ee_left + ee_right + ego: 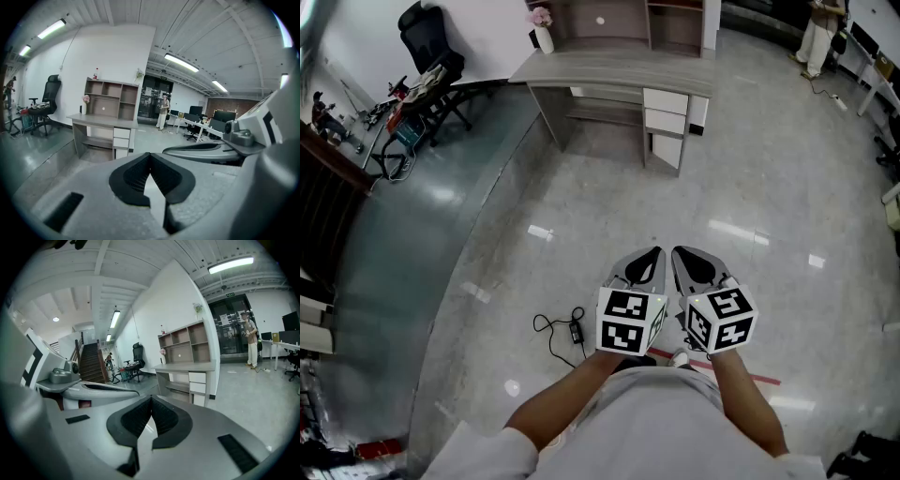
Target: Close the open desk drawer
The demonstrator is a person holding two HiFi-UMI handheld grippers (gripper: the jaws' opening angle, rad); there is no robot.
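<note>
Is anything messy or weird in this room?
Yes. A black charger and its tangled cable lie loose on the floor, well away from the desk. The desk's top drawer also seems to stick out a little past the ones below it.

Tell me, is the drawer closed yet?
Not yet; nothing looks done. The left gripper and right gripper are shut and empty, side by side above the floor, far from the desk. Still left: walk over, find which of its drawers sticks out, and push it in.
</note>
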